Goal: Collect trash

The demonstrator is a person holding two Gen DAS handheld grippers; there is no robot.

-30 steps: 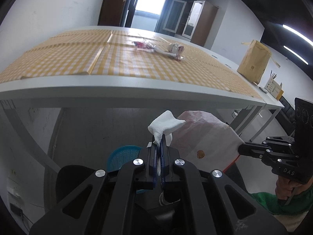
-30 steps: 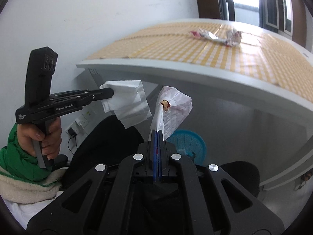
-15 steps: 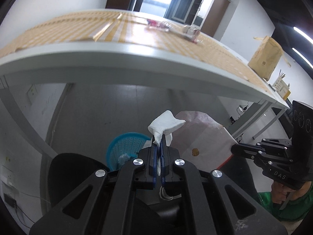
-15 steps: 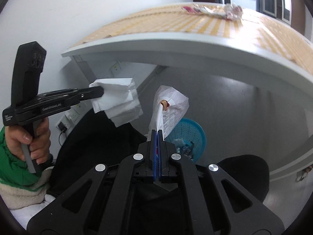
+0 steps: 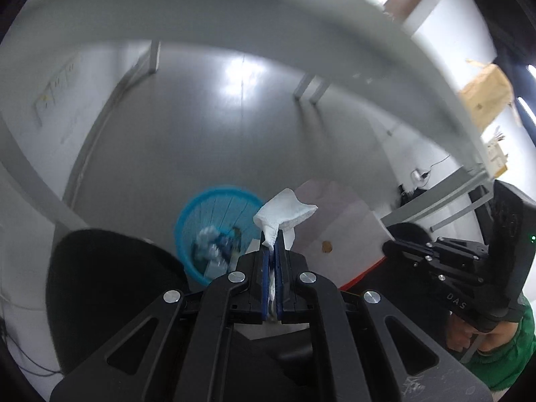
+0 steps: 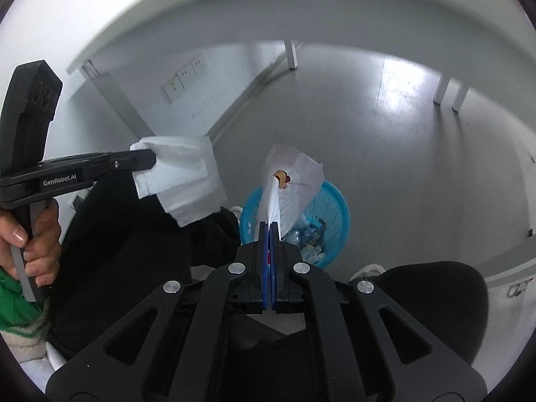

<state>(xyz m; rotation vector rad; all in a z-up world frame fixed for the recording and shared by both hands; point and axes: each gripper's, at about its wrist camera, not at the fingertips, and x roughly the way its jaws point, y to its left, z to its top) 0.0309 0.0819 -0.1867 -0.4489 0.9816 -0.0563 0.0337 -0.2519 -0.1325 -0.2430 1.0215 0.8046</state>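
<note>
Left gripper [image 5: 273, 251] clamps white tissue [image 5: 284, 212]; right gripper [image 6: 269, 231] clamps stained wrapper [image 6: 294, 174]; blue bin [image 6: 335, 214] at 1 o'clock.

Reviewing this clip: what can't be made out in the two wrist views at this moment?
- Tabletop: both views show only the table from below, so any trash left on it is hidden.
- Contents of the blue basket: blurred in the left view; partly covered by the held wrapper in the right view.
- White tissue: its far side is hidden.
- Person: cut off by the frame edges.
</note>
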